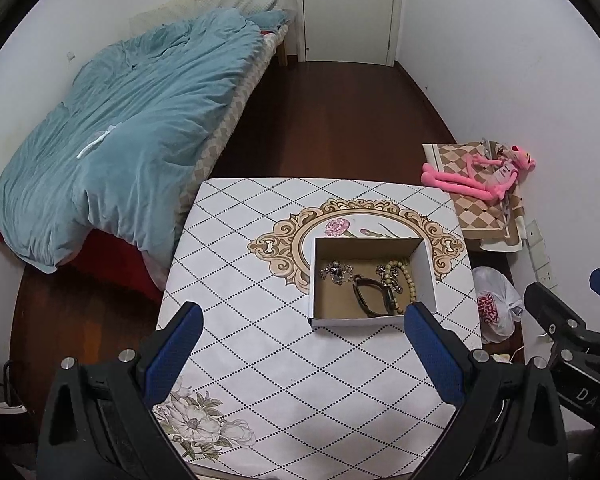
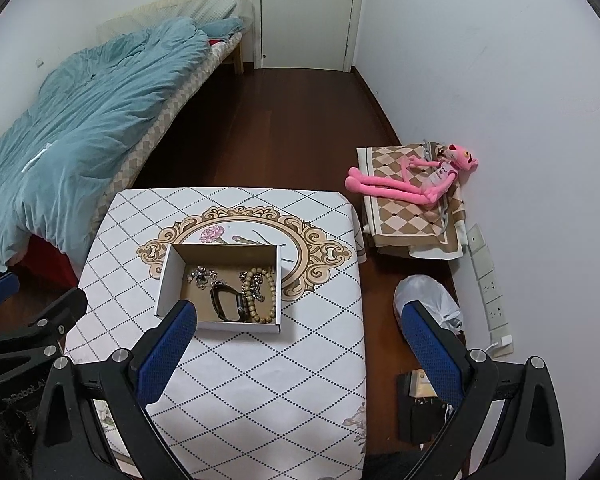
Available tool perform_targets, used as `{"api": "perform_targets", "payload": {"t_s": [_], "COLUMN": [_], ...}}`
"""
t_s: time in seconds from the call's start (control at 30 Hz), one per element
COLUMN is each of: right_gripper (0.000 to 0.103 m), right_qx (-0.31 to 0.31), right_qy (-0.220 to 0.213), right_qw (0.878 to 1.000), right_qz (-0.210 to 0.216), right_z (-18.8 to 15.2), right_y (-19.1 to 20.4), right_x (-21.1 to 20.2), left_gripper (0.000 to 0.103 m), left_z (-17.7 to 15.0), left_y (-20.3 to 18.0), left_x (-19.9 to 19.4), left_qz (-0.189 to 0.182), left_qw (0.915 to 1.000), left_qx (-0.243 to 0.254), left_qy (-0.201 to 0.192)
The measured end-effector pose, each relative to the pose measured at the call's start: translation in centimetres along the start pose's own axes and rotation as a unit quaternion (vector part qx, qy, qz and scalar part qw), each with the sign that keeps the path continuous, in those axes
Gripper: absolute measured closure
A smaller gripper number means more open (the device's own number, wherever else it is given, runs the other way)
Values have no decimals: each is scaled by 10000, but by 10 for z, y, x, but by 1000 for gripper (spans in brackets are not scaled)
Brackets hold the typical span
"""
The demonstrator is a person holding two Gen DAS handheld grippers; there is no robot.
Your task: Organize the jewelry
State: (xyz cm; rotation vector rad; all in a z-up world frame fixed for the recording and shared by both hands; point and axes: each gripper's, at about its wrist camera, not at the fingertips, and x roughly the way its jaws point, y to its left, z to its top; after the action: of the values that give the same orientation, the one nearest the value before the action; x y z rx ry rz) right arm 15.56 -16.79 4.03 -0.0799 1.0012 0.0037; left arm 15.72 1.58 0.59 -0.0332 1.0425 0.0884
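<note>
An open cardboard box (image 1: 424, 268) sits on the patterned table (image 1: 260, 352); it also shows in the right wrist view (image 2: 168, 280). Inside lie a silver sparkly piece (image 1: 336, 271), a black band (image 1: 374, 296), a bead bracelet (image 1: 408, 276) and a metal chain (image 1: 392, 280). The right wrist view shows the same silver piece (image 2: 199, 276), black band (image 2: 226, 303) and beads (image 2: 266, 292). My left gripper (image 1: 304, 322) is open and empty, above the table just before the box. My right gripper (image 2: 300, 320) is open and empty, over the table's right edge.
A bed with a blue quilt (image 1: 120, 132) stands left of the table. A pink plush toy (image 2: 412, 180) lies on a checked cloth at the right wall. A white plastic bag (image 2: 432, 300) and a dark box (image 2: 416, 404) sit on the floor right of the table.
</note>
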Motion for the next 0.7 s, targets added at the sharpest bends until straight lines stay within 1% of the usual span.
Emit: {"api": "perform_targets", "payload": {"t_s": [0.7], "right_gripper": [0], "right_qx": [-12], "right_qy": [64], "right_qw": [10000], "right_qz": [75], "right_z": [-3], "right_y": [2], "right_x": [2], "left_gripper": [1], "left_z": [-4], "left_y": [1], "left_x": [1], "left_qz": [58], "left_qw": [10000], "left_qx": [40], "left_qy": [21]}}
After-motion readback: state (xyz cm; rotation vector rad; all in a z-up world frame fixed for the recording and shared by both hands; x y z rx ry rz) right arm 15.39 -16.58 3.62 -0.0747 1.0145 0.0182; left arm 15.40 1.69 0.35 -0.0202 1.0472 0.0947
